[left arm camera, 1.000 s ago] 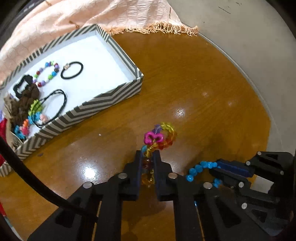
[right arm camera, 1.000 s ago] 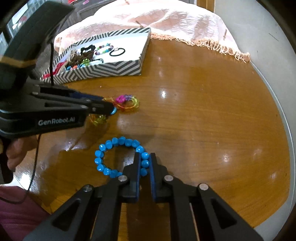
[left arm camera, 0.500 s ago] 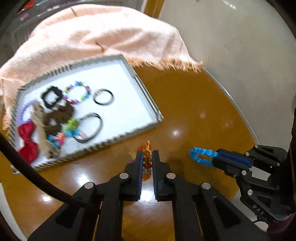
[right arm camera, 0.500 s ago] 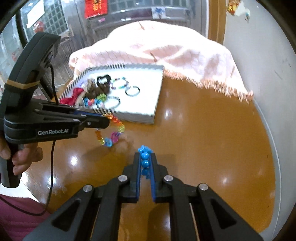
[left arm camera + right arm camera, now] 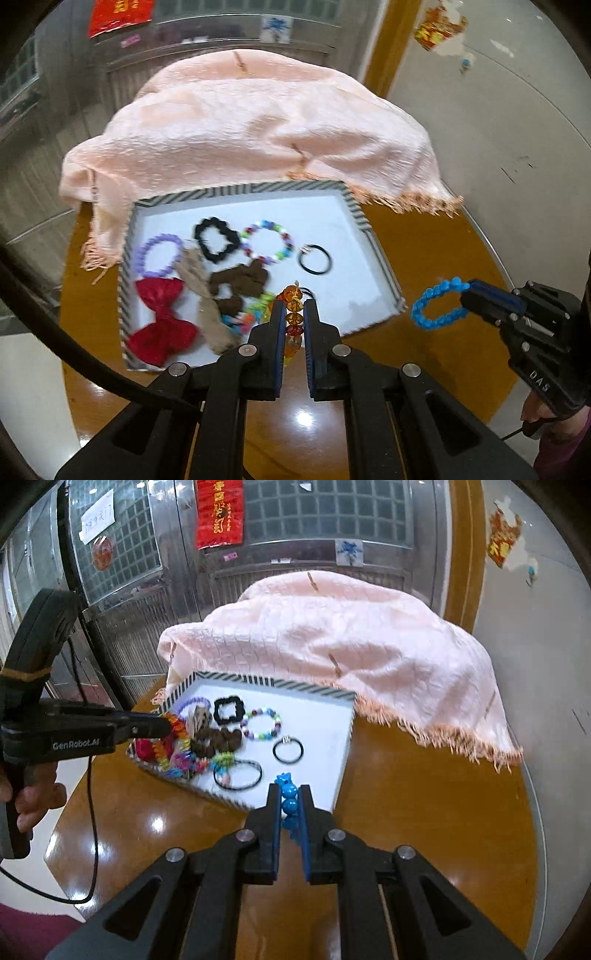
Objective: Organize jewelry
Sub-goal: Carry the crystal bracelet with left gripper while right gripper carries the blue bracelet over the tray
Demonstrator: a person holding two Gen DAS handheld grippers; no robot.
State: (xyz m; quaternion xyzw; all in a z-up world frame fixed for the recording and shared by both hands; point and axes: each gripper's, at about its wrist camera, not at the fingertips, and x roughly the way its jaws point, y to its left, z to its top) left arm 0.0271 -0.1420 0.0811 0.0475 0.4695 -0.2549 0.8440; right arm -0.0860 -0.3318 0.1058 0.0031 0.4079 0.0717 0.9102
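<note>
My left gripper (image 5: 293,308) is shut on a multicoloured bead bracelet (image 5: 293,312), held in the air over the near edge of the striped tray (image 5: 364,216). From the right wrist view that gripper (image 5: 168,725) hangs over the tray's left end with the bracelet (image 5: 177,746) dangling. My right gripper (image 5: 288,794) is shut on a blue bead bracelet (image 5: 287,797), raised above the table just in front of the tray (image 5: 343,760). In the left wrist view the blue bracelet (image 5: 437,308) hangs as a loop to the tray's right.
The tray holds several hair ties, bead bracelets, a red bow (image 5: 162,325) and brown scrunchies (image 5: 240,282). A peach fringed cloth (image 5: 251,122) lies heaped behind it. The round wooden table (image 5: 436,812) has its edge close on the right, near a pale wall.
Both grippers have risen off the table with their bracelets and moved toward the tray. The bracelets, lying on the wood a second ago, now hang in the air.
</note>
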